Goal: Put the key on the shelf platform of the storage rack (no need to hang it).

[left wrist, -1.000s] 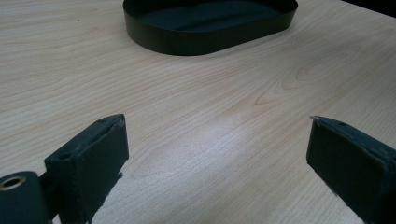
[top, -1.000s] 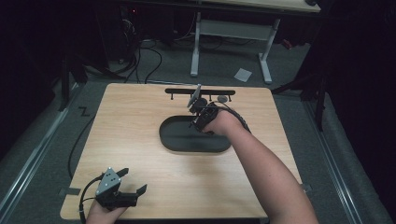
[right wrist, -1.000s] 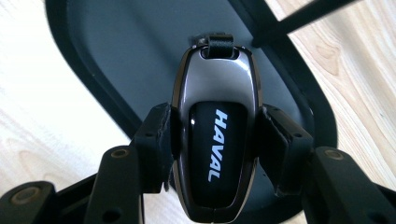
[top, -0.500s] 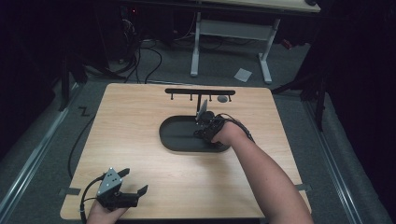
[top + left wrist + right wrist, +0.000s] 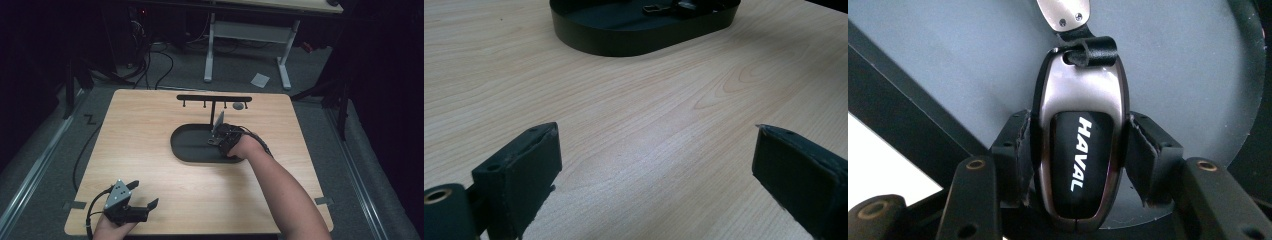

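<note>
We count one wooden table (image 5: pixel 150 150), one black oval tray (image 5: pixel 190 145), one black rack (image 5: pixel 214 98) and one key fob (image 5: pixel 1080 150) marked HAVAL. We also count two grippers: the left gripper (image 5: pixel 145 196) and the right gripper (image 5: pixel 1078 160).

Hand-held gripper (image 5: pixel 656 172) agape, wooden table (image 5: pixel 624 110), black tray (image 5: pixel 634 35)

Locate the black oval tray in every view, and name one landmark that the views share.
High view: the black oval tray lies at the table's centre, under the right gripper.
Left gripper view: top centre, beyond the open jaws.
Right gripper view: its grey floor behind the clamped key fob.
Shared landmark: the tray's dark rim.
</note>
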Motion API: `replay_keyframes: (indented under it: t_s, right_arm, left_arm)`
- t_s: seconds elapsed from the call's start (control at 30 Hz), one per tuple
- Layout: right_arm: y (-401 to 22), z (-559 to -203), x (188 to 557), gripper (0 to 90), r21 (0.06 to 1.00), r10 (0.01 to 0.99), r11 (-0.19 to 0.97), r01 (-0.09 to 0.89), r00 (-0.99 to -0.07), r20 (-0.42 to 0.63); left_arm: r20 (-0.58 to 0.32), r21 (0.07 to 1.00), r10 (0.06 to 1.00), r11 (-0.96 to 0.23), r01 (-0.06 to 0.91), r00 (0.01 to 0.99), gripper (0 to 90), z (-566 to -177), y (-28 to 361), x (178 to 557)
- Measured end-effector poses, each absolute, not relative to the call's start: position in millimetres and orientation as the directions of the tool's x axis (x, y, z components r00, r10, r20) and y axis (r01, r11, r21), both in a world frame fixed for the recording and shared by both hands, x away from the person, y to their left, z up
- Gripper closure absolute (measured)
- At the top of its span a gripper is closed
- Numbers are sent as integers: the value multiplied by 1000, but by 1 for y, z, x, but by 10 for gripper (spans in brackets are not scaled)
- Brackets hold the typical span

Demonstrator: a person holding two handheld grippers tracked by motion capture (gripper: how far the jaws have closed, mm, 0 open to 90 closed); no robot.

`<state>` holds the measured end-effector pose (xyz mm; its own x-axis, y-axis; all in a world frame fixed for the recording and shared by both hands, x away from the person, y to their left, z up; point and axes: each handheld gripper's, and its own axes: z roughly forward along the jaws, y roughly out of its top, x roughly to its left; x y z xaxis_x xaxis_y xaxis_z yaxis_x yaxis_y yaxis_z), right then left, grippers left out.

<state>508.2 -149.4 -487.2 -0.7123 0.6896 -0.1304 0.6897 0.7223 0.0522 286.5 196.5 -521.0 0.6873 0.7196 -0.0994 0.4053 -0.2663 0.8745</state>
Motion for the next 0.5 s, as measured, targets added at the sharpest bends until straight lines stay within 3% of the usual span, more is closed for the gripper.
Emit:
replay_keyframes:
  t_s: [0.3, 0.5]
  right_arm:
    - [-152, -472, 503, 404, 111, 727, 686, 719, -677, -110]
    - [-161, -448, 492, 345, 260, 746, 657, 708, -660, -88]
  left_arm:
    - [-100, 873, 718, -269, 407, 689, 64, -522, 195, 287]
    - [-99, 873, 716, -271, 405, 691, 68, -522, 194, 290]
